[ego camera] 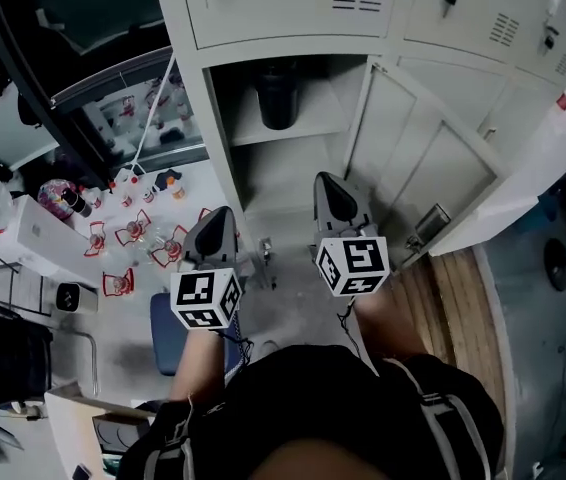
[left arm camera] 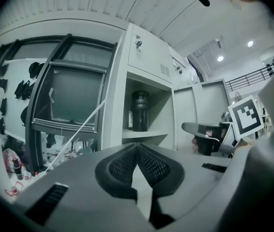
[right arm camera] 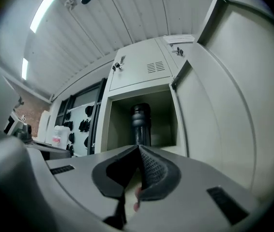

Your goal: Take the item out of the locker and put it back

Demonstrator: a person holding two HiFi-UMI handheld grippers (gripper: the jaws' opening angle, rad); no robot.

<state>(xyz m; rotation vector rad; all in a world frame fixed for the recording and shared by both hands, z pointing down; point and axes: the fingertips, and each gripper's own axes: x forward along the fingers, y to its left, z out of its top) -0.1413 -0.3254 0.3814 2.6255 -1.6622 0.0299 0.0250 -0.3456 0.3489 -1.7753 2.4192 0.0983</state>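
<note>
A dark bottle (ego camera: pixel 278 95) stands upright on the shelf of the open locker (ego camera: pixel 225 118). It also shows in the left gripper view as the bottle (left arm camera: pixel 139 111) and in the right gripper view as the bottle (right arm camera: pixel 141 124), straight ahead. Both grippers hang in front of the locker, well short of it. My left gripper (ego camera: pixel 215 230) is shut with nothing in it, its tips (left arm camera: pixel 137 147) touching. My right gripper (ego camera: pixel 335 196) is also shut and empty, its pads (right arm camera: pixel 151 166) pressed together. The locker door (ego camera: pixel 433 158) stands swung open to the right.
To the left lies a low surface with several small red-and-white items (ego camera: pixel 133 233) and a white box (ego camera: pixel 43 238). A dark-framed panel (left arm camera: pixel 64 100) stands left of the locker. More locker doors (ego camera: pixel 283 3) sit above. A wooden strip (ego camera: pixel 453 298) runs along the floor at right.
</note>
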